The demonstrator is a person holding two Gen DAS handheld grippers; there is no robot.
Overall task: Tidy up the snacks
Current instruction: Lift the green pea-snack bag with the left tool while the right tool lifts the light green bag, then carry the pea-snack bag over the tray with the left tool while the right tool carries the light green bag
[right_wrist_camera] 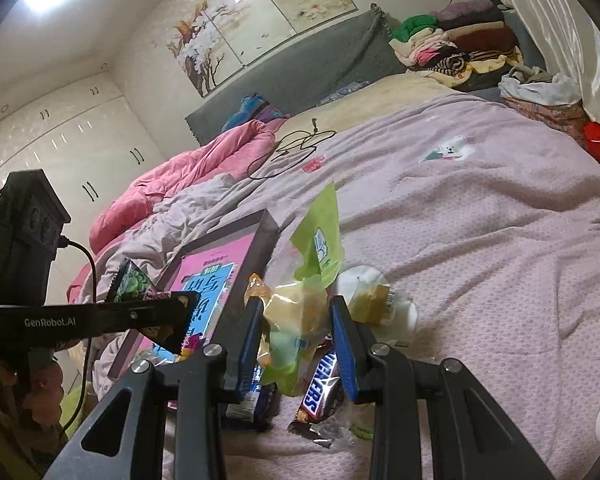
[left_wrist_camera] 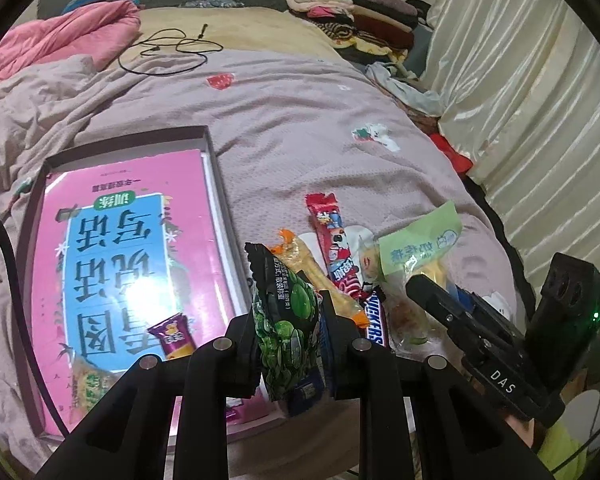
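The left gripper (left_wrist_camera: 288,320) was clamped on a black-and-green snack packet (left_wrist_camera: 290,332), held upright between its fingers, just off the right edge of the shallow box (left_wrist_camera: 216,168). The right gripper (right_wrist_camera: 296,332) stood with its blue-padded fingers (right_wrist_camera: 346,344) on either side of a clear bag with a green header (right_wrist_camera: 300,320); the pads appeared to touch the bag, but whether they had closed fully on it could not be told.

The box lay on the mauve bedspread (left_wrist_camera: 300,120), with a pink book (left_wrist_camera: 120,260) covering its floor. One purple-and-orange snack packet (left_wrist_camera: 174,334) rested on the book near the box's near end; a further purple wrapper showed at the near rim, largely hidden behind the left gripper.

Outside the box, a loose pile remained on the bedspread beside its right wall: a Snickers bar (right_wrist_camera: 320,384), a long red candy pack (left_wrist_camera: 334,248), an orange-ended yellow packet (left_wrist_camera: 312,268), a small yellow-and-white wrapped item (right_wrist_camera: 370,300), and a blue packet (right_wrist_camera: 252,396) partly under the right gripper's left finger.

Assessment: the task was at an early stage. One, possibly two, items were stowed, two were in hand or nearly so, and at least five awaited transfer. The packet in the left gripper had the shortest route to the box.
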